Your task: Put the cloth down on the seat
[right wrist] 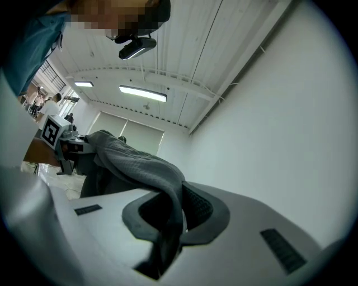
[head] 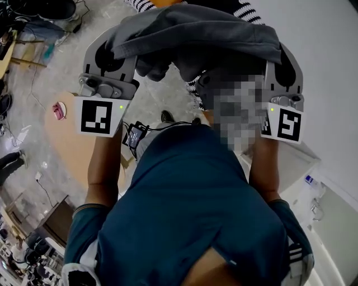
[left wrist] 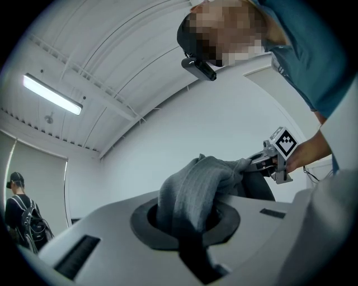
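Observation:
A grey ribbed cloth hangs stretched between my two grippers, which are held up high in front of the person's head. The left gripper is shut on one end of it; in the left gripper view the cloth rises out of the closed jaws and runs across to the right gripper. The right gripper is shut on the other end, where the cloth drapes from its jaws toward the left gripper. Both gripper views look up at the ceiling. I cannot make out a seat.
Below at the left is a tan round tabletop with a small pink object. White furniture stands at the lower right. A black-and-white striped fabric lies beyond the cloth. A person with a backpack stands far off.

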Demonstrator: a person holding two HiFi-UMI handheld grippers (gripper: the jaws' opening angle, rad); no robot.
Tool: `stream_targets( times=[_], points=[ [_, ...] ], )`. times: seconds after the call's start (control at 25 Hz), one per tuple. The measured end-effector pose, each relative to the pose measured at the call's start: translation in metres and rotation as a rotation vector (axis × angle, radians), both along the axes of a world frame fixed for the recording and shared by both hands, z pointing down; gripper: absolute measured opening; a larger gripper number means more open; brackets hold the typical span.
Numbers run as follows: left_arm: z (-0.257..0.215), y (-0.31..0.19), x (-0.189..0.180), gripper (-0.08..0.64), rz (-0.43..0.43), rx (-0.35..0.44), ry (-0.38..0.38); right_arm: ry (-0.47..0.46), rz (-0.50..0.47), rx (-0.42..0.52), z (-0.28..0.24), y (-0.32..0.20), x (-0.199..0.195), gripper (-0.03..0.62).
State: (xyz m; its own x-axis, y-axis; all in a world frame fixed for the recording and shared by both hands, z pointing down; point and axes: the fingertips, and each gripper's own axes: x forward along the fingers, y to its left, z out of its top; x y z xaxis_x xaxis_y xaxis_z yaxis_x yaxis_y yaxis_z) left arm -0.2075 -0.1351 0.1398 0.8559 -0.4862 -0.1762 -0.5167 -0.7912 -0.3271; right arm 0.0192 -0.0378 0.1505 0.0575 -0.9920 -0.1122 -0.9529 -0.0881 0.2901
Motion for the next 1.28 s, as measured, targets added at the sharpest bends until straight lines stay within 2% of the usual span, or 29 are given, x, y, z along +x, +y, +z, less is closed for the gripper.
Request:
stream_targets(
  times=[0.28,0.56,0.84,1.08,1.28],
  points=[
    [-0.004,-0.025,-0.017,0.043,0.02,0.013,0.017,0.022,0.032,-0.001,-0.003,-0.022,-0.018,0.038],
    [0.002,-0.048,-0.015,0.043,0.005,0.007,-0.002,0.033,0.022,-0.006,0.001,-0.048,-0.014,0.038],
    [0.008,-0.069,0.018,0.043,-0.028,-0.004,-0.028,0.019,-0.019,0.001,0.005,-0.078,0.021,0.038],
    [0.008,-0.077,0.065,0.043,-0.035,0.019,0.005,0.009,-0.054,0.003,0.01,-0.09,0.066,0.038],
    [0.013,-0.095,0.087,0.043,-0.048,0.007,0.002,0.008,-0.073,-0.003,0.016,-0.113,0.089,0.038]
  ],
)
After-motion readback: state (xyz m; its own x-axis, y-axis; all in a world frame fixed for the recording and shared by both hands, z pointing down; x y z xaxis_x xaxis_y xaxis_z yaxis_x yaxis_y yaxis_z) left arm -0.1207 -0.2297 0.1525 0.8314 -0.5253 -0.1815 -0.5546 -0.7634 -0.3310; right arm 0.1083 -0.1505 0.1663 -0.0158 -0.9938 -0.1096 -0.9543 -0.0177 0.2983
